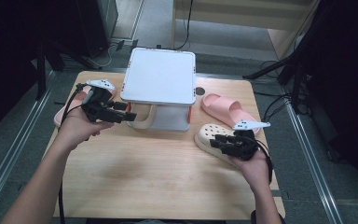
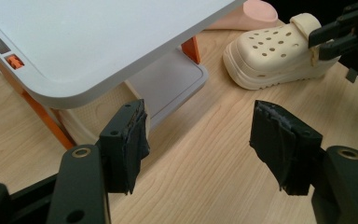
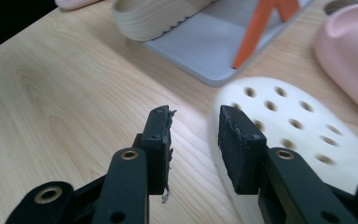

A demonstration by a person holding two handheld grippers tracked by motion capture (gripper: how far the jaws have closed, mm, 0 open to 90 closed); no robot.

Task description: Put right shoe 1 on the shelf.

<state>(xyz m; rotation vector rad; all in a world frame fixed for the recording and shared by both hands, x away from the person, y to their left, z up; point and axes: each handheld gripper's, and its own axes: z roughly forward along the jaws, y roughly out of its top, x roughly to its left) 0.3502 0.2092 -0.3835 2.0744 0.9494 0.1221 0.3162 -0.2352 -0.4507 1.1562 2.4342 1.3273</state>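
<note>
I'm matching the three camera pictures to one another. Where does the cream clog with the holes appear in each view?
High view: the cream clog lies right of centre, under the right gripper.
Left gripper view: upper right, on the table.
Right gripper view: lower right, beside the jaws.
Shared landmark: the white shelf with orange legs, behind the clog in every view.

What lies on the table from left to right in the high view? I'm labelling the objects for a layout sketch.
Pink slipper at the left edge, left tool, grey two-tier rack, cream clog, right tool over the clog, second pink slipper.
</note>
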